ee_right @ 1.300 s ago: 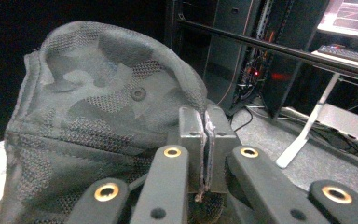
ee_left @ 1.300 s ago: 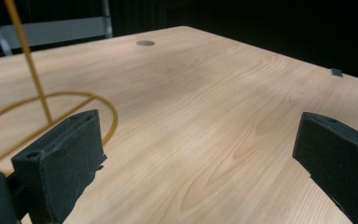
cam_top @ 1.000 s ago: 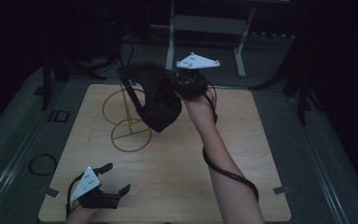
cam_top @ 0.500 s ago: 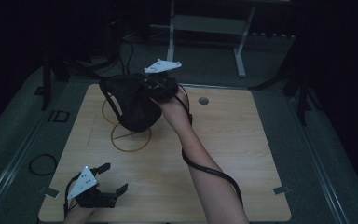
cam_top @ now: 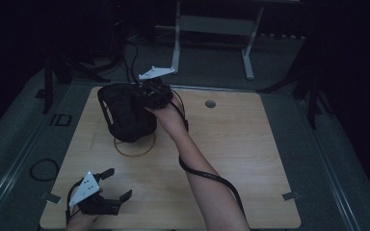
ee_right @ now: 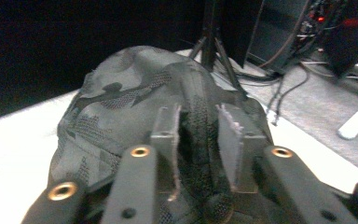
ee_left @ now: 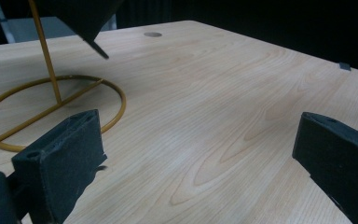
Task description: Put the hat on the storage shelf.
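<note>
With the right gripper (cam_top: 150, 94) clamped on the dark cap (cam_top: 125, 113) above the gold wire stand (cam_top: 135, 144), lowering should stay centred on its upright, while the left gripper (cam_top: 107, 192) rests with jaws spread.

- Ahead of the left claw (cam_top: 114, 185) and off to its right, the counter (cam_top: 250, 159) lies bare wood, open to its far edge; a claw could sweep through there freely.
- Ahead and to the left of that claw, the yellow wire stand (ee_left: 51, 100) blocks the way: a flat ring on the counter with a thin upright rod rising from it.
- Above the ring hangs the dark cap (cam_top: 125, 113), pinched in the right claw (cam_top: 150, 96); the room beneath it is low.
- The person's right forearm (cam_top: 200, 163) and its trailing cable (cam_top: 212, 177) cross the middle of the counter, closing the path to the right of the stand.
</note>
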A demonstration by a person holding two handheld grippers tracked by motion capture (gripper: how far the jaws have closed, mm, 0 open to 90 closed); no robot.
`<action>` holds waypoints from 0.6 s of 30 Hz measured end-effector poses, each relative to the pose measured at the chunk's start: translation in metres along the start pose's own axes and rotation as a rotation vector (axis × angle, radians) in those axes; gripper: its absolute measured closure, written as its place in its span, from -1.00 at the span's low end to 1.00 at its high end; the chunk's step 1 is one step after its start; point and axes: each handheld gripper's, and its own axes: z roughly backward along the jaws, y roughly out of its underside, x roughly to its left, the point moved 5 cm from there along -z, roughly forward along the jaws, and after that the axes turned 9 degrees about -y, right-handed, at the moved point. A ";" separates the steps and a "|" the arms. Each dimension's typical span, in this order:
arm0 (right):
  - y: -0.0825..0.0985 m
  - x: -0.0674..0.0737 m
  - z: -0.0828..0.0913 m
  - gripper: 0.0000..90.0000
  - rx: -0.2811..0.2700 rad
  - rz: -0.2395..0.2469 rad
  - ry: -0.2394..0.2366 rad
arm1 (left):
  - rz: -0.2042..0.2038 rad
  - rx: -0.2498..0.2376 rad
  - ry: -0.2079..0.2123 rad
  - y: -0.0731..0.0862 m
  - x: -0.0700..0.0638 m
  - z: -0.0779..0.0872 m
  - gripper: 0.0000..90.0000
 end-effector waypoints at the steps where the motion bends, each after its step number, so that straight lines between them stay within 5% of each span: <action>1: 0.001 -0.001 0.000 0.39 -0.008 -0.018 -0.015 | 0.000 0.000 0.002 0.000 0.000 0.000 -0.95; 7: 0.003 -0.004 0.003 0.10 -0.025 -0.043 -0.030 | -0.001 0.003 0.013 0.001 -0.003 -0.001 -0.95; 18: 0.008 -0.008 0.014 -0.08 -0.036 -0.061 -0.047 | 0.005 -0.001 0.025 0.000 -0.006 -0.002 -0.95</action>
